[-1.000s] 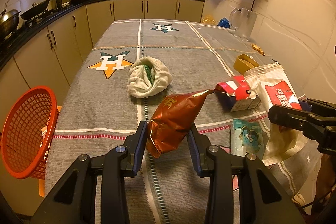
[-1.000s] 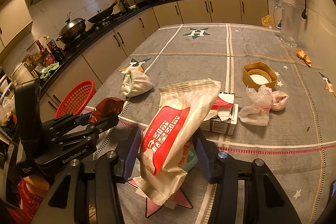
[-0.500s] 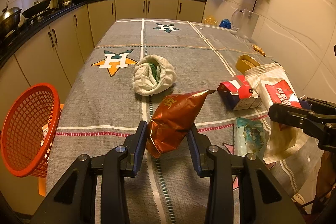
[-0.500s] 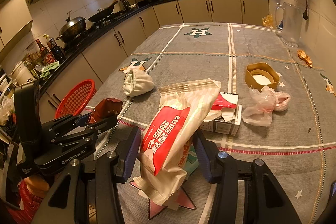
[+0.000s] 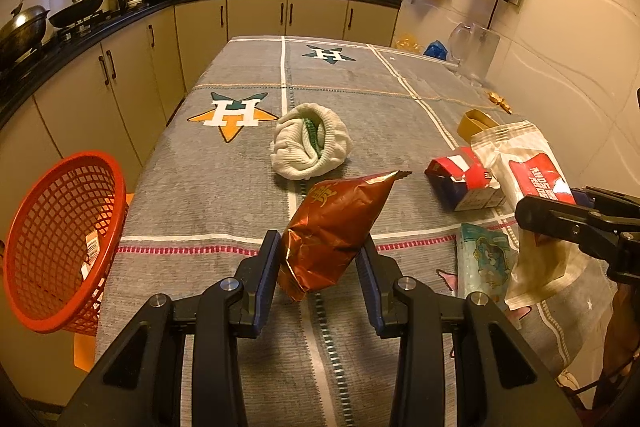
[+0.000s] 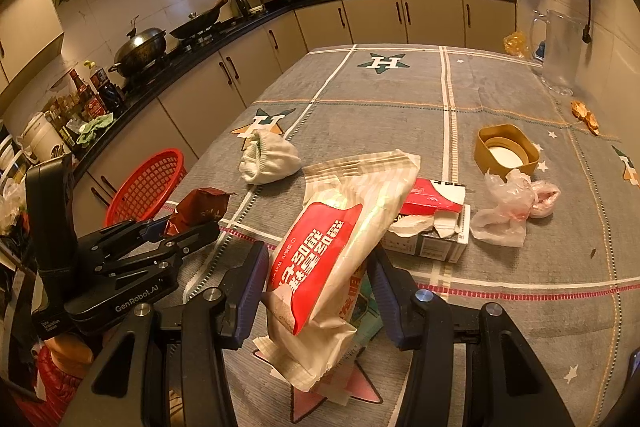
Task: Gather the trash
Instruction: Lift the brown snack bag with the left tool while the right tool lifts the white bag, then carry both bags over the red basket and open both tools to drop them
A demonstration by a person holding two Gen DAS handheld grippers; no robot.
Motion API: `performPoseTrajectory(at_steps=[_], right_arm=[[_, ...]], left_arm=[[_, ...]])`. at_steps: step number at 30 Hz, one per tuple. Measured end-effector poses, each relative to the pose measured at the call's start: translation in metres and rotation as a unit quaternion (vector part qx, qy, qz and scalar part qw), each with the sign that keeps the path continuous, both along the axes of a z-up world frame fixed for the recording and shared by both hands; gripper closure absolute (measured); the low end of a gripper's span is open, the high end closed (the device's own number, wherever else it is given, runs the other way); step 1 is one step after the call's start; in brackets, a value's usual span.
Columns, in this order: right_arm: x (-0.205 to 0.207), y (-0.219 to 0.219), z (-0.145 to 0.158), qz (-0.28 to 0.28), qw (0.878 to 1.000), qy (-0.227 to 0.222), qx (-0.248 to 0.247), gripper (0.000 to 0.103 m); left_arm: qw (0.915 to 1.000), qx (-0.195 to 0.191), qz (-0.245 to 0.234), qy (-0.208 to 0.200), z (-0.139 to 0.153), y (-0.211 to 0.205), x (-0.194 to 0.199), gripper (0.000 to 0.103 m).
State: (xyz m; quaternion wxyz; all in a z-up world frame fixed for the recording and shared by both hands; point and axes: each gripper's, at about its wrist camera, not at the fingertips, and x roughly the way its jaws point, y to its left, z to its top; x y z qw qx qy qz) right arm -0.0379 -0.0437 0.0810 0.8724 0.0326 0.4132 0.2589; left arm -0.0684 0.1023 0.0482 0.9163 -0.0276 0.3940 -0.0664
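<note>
My left gripper (image 5: 318,259) is shut on a crumpled brown foil snack bag (image 5: 336,227), held above the grey tablecloth (image 5: 200,195). A red mesh basket (image 5: 60,243) stands tilted off the table's left edge, a paper scrap inside. My right gripper (image 6: 318,267) is shut on a white and red plastic wrapper (image 6: 340,235), lifted over the table. The left gripper (image 6: 188,235) with its brown bag (image 6: 204,209) shows at the left of the right wrist view. The right gripper's finger (image 5: 560,219) and its wrapper (image 5: 520,163) show at the right of the left wrist view.
On the table lie a white knitted bundle (image 5: 312,143), a torn red and white carton (image 6: 432,223), a teal packet (image 5: 484,263), a crumpled clear bag (image 6: 516,207), a yellow tub (image 6: 506,151) and a glass jug (image 6: 556,51). Kitchen cabinets run along the left and far side.
The left wrist view has shifted slightly: the knitted bundle and table now sit a bit further right in its frame. Both grips and the right wrist view are unchanged.
</note>
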Motion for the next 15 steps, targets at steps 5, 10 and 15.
performPoseTrajectory(at_steps=[5, 10, 15], right_arm=[[0.002, 0.004, 0.0, 0.007, 1.0, 0.0, -0.001, 0.048], [0.003, 0.015, 0.005, 0.017, 1.0, -0.005, -0.003, 0.048], [0.003, 0.032, 0.008, 0.034, 0.999, -0.01, -0.007, 0.048]], left_arm=[[1.0, -0.002, 0.009, -0.003, 0.002, 0.007, -0.002, 0.067], [0.9997, -0.007, 0.021, -0.007, 0.004, 0.019, -0.007, 0.067], [0.9992, -0.011, 0.038, -0.012, 0.006, 0.037, -0.012, 0.067]])
